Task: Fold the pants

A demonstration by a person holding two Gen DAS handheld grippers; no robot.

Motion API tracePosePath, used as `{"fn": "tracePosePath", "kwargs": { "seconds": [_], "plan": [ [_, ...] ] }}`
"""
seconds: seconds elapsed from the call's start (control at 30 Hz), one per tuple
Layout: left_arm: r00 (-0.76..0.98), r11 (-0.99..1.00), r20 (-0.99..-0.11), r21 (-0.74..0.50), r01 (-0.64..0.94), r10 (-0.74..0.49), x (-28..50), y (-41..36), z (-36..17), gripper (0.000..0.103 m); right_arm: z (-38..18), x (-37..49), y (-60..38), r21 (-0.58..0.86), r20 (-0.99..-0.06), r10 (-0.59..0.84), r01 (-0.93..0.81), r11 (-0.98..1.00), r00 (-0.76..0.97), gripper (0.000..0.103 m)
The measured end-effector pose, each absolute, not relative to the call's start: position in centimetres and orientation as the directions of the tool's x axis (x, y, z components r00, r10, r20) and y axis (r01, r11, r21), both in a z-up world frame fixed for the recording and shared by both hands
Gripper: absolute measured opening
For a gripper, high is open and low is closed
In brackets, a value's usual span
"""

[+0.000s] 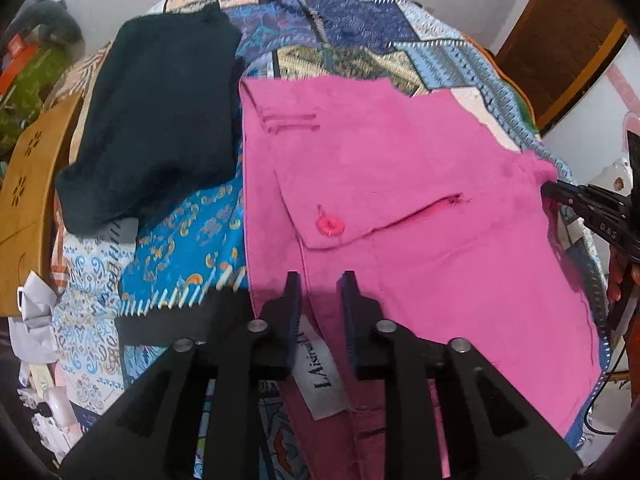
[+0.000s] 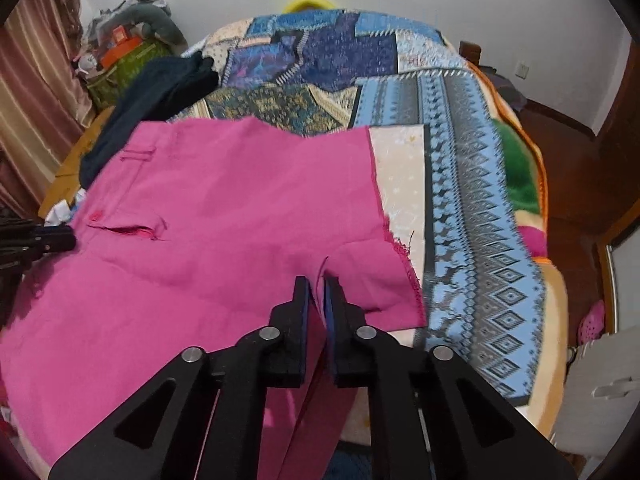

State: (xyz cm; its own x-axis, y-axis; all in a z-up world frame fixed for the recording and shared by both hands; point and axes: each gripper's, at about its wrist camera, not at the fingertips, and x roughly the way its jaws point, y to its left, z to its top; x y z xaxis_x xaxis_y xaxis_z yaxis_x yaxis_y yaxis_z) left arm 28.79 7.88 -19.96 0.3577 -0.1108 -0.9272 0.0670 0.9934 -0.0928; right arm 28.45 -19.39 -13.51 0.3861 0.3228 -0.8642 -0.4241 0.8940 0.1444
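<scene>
Pink pants [image 1: 420, 200] lie on a patterned bedspread, back pocket with a pink button [image 1: 330, 226] facing up. My left gripper [image 1: 320, 284] is at the waistband by the white label [image 1: 320, 368]; its jaws stand slightly apart with pink cloth between them. My right gripper [image 2: 317, 286] is shut on a pinched fold of the pants [image 2: 220, 208] near the frayed hem edge [image 2: 404, 256]. The right gripper also shows at the right edge of the left wrist view [image 1: 588, 208], and the left gripper at the left edge of the right wrist view [image 2: 40, 240].
A dark navy garment [image 1: 160, 120] lies left of the pants on the bedspread [image 2: 460, 168]. A wooden bed end [image 1: 28, 200] and clutter are at the left. A wooden door [image 1: 560, 40] and a white chair [image 2: 596, 392] are at the right.
</scene>
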Motion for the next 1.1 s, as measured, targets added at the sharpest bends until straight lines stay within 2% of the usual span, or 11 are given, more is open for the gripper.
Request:
{"fn": "tracePosePath", "kwargs": {
  "seconds": [0.17,0.27,0.33,0.43,0.57,0.67,0.7,0.8,0.83,0.9,1.1],
  "plan": [
    [0.346,0.984,-0.921,-0.175,0.043,-0.179,30.7,8.2,-19.1,0.029,-10.7,28.0,-20.7,0.167,-0.819,0.352,-0.4,0.901,0.453,0.034],
    [0.343,0.987,-0.926,-0.161,0.02,-0.158,32.2,8.4,-19.4,0.041,-9.7,28.4,-21.2,0.164,-0.796,0.345,-0.372,0.913,0.497,0.049],
    [0.331,0.99,-0.934,-0.142,0.007,-0.136,33.1,8.5,-20.1,0.044,-9.7,29.0,-21.6,0.164,-0.789,0.334,-0.346,0.924,0.516,0.056],
    [0.274,0.986,-0.948,-0.169,0.004,-0.164,34.2,8.6,-21.6,0.044,-11.0,30.5,-21.6,0.174,-0.803,0.32,-0.316,0.933,0.503,0.056],
    [0.238,0.971,-0.945,-0.237,-0.022,-0.225,35.1,8.8,-22.9,0.055,-13.8,32.1,-21.3,0.231,-0.838,0.344,-0.296,0.927,0.423,0.056],
    [0.242,0.974,-0.945,-0.226,0.0,-0.219,35.0,8.2,-23.1,0.055,-16.0,32.9,-21.6,0.283,-0.858,0.359,-0.244,0.927,0.368,0.051],
    [0.251,0.978,-0.946,-0.207,0.019,-0.205,34.8,7.8,-23.1,0.051,-16.4,32.9,-21.6,0.281,-0.86,0.353,-0.235,0.93,0.368,0.048],
    [0.292,0.987,-0.943,-0.144,0.069,-0.158,34.3,6.9,-23.0,0.043,-16.6,32.4,-21.1,0.21,-0.869,0.309,-0.278,0.937,0.386,0.031],
    [0.306,0.989,-0.941,-0.125,0.076,-0.142,34.2,6.7,-22.9,0.038,-16.7,32.2,-20.8,0.185,-0.873,0.296,-0.297,0.937,0.388,0.023],
    [0.347,0.997,-0.936,-0.036,0.063,-0.055,34.0,6.6,-22.7,0.008,-17.1,31.7,-20.3,0.124,-0.887,0.26,-0.345,0.93,0.381,0.015],
    [0.36,1.0,-0.933,-0.02,0.022,-0.027,33.7,7.7,-23.1,0.009,-17.3,31.1,-19.7,0.057,-0.898,0.229,-0.417,0.907,0.377,0.01]
  ]
}}
